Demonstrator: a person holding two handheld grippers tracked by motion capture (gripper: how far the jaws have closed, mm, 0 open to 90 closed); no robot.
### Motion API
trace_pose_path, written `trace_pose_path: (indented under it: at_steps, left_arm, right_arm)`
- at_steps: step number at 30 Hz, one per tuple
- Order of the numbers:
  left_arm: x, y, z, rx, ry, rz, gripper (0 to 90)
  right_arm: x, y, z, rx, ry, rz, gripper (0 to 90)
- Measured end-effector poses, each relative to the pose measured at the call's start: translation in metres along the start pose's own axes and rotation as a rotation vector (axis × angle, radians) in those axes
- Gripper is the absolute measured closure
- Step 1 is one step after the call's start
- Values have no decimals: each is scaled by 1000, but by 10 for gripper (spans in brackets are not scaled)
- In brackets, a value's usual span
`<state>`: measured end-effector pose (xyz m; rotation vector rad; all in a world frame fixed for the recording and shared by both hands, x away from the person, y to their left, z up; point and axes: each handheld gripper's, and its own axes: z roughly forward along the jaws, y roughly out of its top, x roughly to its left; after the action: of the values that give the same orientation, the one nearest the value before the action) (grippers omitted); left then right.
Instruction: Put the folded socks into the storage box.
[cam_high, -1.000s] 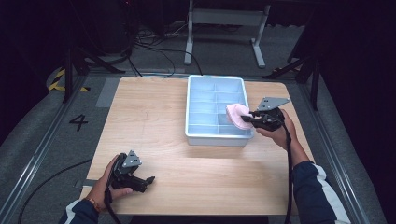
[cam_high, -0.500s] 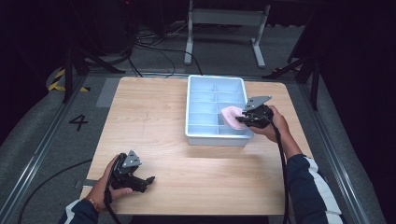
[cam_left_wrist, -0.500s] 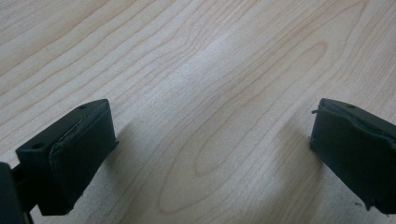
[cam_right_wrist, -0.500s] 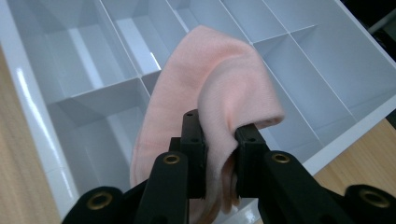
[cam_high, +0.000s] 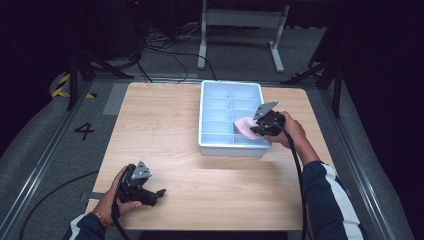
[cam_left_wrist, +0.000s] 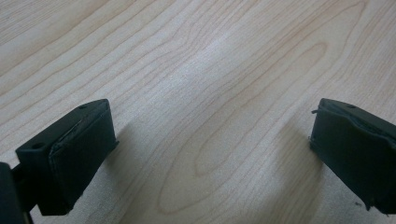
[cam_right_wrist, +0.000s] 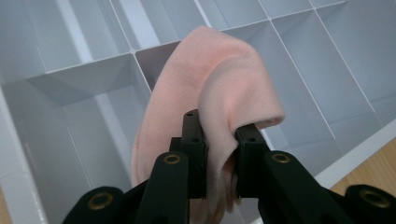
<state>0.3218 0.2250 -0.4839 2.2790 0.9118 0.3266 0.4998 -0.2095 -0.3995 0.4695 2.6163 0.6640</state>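
- My left gripper hovers low, its two black jaws spread wide apart.
- Bare pale wooden table lies between them.

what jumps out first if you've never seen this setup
The pink cloth stands out, pinched in the right gripper over the near right part of the white divided tray. Far off at the table's near left corner, the left gripper rests on the wooden table, jaws wide open and holding nothing.

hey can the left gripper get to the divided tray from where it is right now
Probably yes. The left gripper sits open near the table's front edge, and bare wood lies between it and the divided tray. The right gripper, holding a pink cloth, occupies the tray's right side.
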Motion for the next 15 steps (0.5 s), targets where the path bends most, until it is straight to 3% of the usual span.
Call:
trace_pose_path:
  at_steps: [9,15]
  left_arm:
    - [0,0,0,0,0,0,3]
    - [0,0,0,-2,-2,-1,4]
  right_arm:
    - [1,13,13,104,-20,-62,779]
    - [0,13,21,136,-8,-58,778]
